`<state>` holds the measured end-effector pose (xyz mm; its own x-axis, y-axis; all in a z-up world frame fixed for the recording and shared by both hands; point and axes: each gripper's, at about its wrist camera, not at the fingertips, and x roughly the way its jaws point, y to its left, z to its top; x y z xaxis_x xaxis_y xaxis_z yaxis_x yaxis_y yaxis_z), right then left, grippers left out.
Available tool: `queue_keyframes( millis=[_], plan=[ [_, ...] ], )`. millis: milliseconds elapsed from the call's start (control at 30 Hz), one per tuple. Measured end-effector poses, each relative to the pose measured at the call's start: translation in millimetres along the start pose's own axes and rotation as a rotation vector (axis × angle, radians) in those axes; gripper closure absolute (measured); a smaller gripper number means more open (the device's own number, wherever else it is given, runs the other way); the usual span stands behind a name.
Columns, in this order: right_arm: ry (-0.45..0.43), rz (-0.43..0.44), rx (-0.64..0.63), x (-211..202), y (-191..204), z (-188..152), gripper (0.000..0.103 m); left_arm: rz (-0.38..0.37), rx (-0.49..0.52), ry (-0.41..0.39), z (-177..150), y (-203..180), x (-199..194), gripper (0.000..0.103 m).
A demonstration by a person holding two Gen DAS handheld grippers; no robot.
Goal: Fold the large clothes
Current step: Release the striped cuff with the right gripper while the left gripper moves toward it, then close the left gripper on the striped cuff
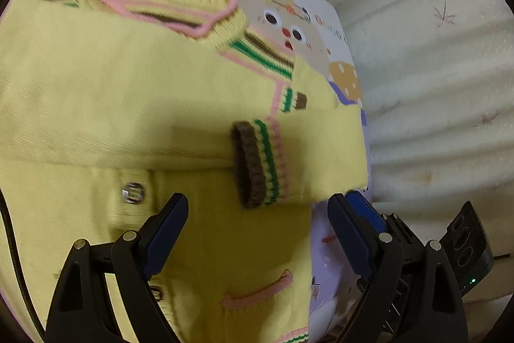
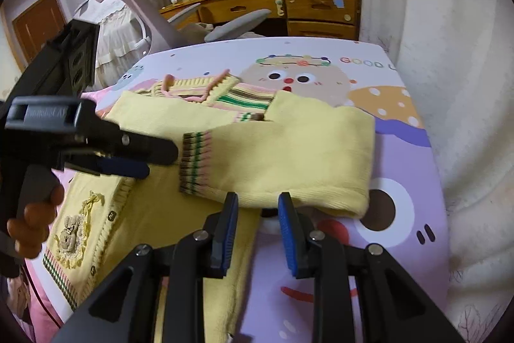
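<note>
The left gripper [image 1: 257,211] is hovering, fingers spread wide, over the yellow knitted cardigan [image 1: 96,92] while the right gripper [image 2: 258,208], fingers slightly parted and pinching nothing, is hanging near its folded sleeve [image 2: 289,156].

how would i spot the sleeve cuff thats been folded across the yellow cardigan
Start at the cartoon-print sheet covering the bed, then find the yellow cardigan spread on it. One sleeve lies folded across its chest. The cuff at its end carries brown, green and pink stripes, unlike the plain yellow knit around it.
</note>
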<state>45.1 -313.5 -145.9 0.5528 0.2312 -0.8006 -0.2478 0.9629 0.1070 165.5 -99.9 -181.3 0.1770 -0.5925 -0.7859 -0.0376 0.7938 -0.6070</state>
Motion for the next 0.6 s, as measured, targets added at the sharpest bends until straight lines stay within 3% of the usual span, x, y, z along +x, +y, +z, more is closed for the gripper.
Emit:
queue_keyframes(
  millis=[433,467,533,600],
  plan=[
    [-0.011,-0.014,0.04,-5,-15,-3,0.077,-0.052,0.002,-0.052,6,-16,20,0.018],
    [-0.013,-0.016,0.046,-6,-17,-4,0.077,-0.051,-0.001,-0.057,6,-16,20,0.019],
    [-0.016,-0.021,0.059,-7,-21,-4,0.077,-0.041,-0.003,-0.065,7,-16,21,0.036],
    [-0.017,-0.019,0.075,-8,-26,-5,0.077,-0.025,-0.009,-0.071,7,-16,21,0.044]
  ],
)
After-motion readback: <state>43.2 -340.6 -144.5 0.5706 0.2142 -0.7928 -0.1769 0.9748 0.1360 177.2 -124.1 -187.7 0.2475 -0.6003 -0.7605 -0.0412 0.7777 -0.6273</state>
